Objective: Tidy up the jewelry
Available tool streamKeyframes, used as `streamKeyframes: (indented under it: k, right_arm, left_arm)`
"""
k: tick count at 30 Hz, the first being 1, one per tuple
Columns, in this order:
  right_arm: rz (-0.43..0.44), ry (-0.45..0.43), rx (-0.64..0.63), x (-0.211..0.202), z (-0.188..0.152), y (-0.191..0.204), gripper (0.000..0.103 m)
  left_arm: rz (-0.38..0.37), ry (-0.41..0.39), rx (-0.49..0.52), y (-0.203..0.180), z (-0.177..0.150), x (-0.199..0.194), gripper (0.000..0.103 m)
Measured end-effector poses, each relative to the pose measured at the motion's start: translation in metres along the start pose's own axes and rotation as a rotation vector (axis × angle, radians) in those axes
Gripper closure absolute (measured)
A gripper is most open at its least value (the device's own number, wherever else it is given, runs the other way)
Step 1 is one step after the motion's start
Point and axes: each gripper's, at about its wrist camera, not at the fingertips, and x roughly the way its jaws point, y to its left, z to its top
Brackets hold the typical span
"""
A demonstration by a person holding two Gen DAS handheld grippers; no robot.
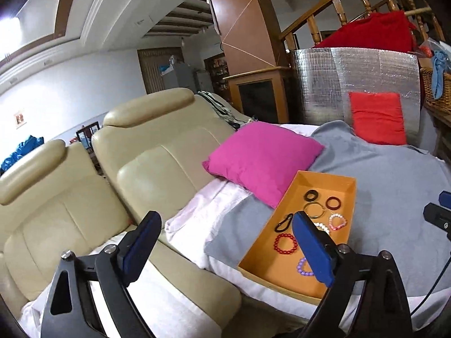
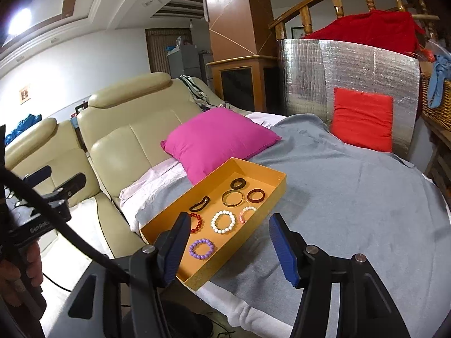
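An orange tray (image 1: 342, 181) (image 2: 270, 174) lies on a grey blanket (image 1: 394, 174) (image 2: 352, 174). It holds several pieces: a red bead bracelet (image 1: 285, 243) (image 2: 197, 221), a purple bead bracelet (image 1: 303, 267) (image 2: 201, 248), a white bead bracelet (image 2: 223, 221), a pink bead bracelet (image 1: 337, 222) (image 2: 245, 214), a gold bangle (image 1: 315, 209) (image 2: 232, 198), a dark red ring (image 1: 333, 202) (image 2: 256, 195), a black ring (image 1: 311, 195) (image 2: 238, 183) and a black hair tie (image 1: 284, 222) (image 2: 199, 204). My left gripper (image 1: 225, 242) is open and empty, left of the tray. My right gripper (image 2: 229, 243) is open and empty over the tray's near end.
A magenta pillow (image 1: 262, 157) (image 2: 220, 140) lies just behind the tray. A red pillow (image 1: 377, 118) (image 2: 363, 118) leans on a silver foil panel (image 1: 352, 84) (image 2: 338, 76). A beige leather sofa (image 1: 141, 169) (image 2: 126, 135) stands to the left, a wicker basket (image 1: 437, 93) at right.
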Motion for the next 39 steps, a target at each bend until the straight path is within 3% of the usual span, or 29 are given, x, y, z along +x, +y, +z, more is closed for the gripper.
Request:
streamKeyframes:
  k: [12,39]
  right_arm:
    - [-0.032,0.031,0.012,0.007,-0.007,0.011,0.039]
    - [-0.013,0.038,-0.015,0.017,-0.012,0.032,0.038]
  left_arm:
    - [0.005,0.068,-0.015,0.008,-0.004,0.008,0.009]
    - [0.049,0.091,-0.018,0.022,-0.009,0.02,0.009]
